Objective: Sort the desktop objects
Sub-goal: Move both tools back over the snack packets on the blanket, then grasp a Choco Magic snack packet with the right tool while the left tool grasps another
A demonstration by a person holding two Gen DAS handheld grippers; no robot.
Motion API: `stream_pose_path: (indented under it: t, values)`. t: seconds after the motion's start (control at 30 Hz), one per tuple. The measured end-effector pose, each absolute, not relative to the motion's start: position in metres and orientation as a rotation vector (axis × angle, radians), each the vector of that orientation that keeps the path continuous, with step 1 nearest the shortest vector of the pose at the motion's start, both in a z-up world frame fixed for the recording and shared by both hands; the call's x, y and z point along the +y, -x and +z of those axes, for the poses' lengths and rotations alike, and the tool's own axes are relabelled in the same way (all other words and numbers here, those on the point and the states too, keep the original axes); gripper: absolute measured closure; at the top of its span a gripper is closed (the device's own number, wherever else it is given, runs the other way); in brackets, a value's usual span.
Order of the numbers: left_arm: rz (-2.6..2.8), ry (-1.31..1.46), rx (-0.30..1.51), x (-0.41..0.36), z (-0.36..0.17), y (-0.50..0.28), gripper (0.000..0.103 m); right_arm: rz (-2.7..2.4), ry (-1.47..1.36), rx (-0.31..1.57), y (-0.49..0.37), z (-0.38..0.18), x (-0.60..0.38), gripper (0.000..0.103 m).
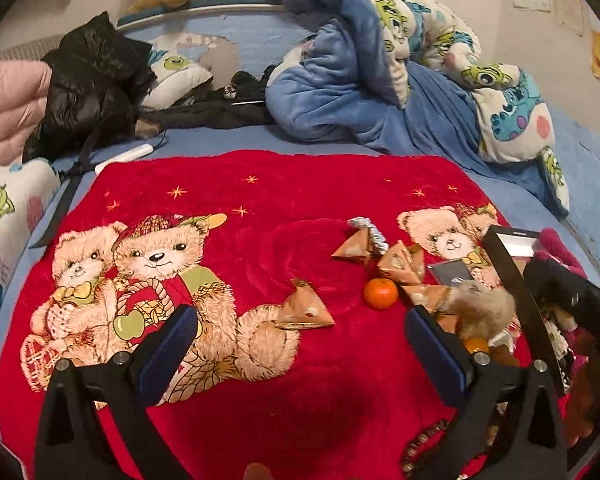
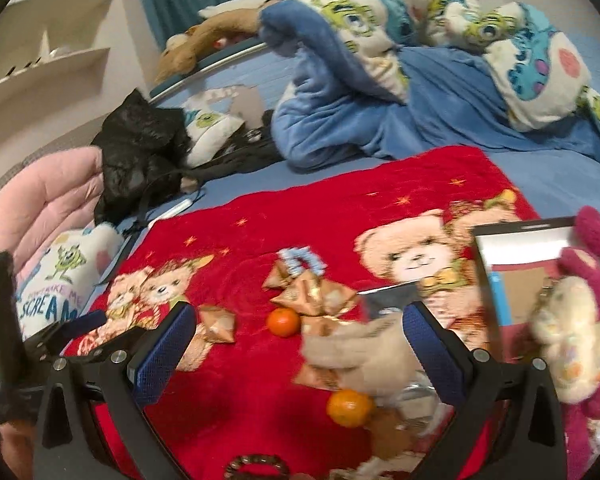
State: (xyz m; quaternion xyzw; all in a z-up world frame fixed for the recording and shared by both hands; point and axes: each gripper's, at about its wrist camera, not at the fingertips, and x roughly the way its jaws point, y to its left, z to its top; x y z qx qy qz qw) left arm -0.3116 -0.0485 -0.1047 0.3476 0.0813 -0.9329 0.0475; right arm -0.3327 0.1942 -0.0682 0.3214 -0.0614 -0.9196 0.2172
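Observation:
On a red teddy-bear blanket (image 1: 300, 400) lie gold triangular packets (image 1: 306, 310), an orange (image 1: 381, 293) and a tan fluffy toy (image 1: 482, 310). My left gripper (image 1: 302, 346) is open and empty above the blanket, near a lone packet. My right gripper (image 2: 300, 340) is open, above the tan fluffy toy (image 2: 364, 350); a second orange (image 2: 349, 407) lies below it, the first orange (image 2: 283, 322) and packets (image 2: 312, 294) ahead. A black open box (image 2: 520, 272) stands at right, beside a magenta plush (image 2: 588, 320).
A bead bracelet (image 2: 256, 466) lies near the front edge. A blue scrunchie (image 2: 302, 260) sits behind the packets. Rumpled blue and monster-print bedding (image 1: 380, 68), a black jacket (image 1: 92, 80) and a pink quilt (image 1: 8, 100) lie behind the blanket. The box also shows in the left view (image 1: 516, 280).

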Motion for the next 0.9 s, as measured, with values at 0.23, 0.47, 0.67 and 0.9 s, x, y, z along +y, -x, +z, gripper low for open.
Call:
stream_pose_path:
  t: [0.23,0.47,0.67,0.9]
  values:
    - [-2.854,-1.075,0.246,-0.053,-0.128,0.34,0.0,-2.483,-0.898,-0.129,0.341,-0.086,0.172,0.002]
    - [-2.854,-1.039,0.058,-0.054,-0.134,0.374,0.0,-2.468,-0.865,-0.109,0.367,-0.092,0.162,0.002]
    - [-2.862,-1.067,0.131,-0.07,-0.152,0.383,0.0,-2.46,-0.907,-0.055,0.398,-0.102,0.145,0.002]
    - [-2.883,-1.1,0.236,-0.08,-0.17,0.385,0.0,-2.422,-0.874,-0.064,0.411,-0.111,0.132,0.007]
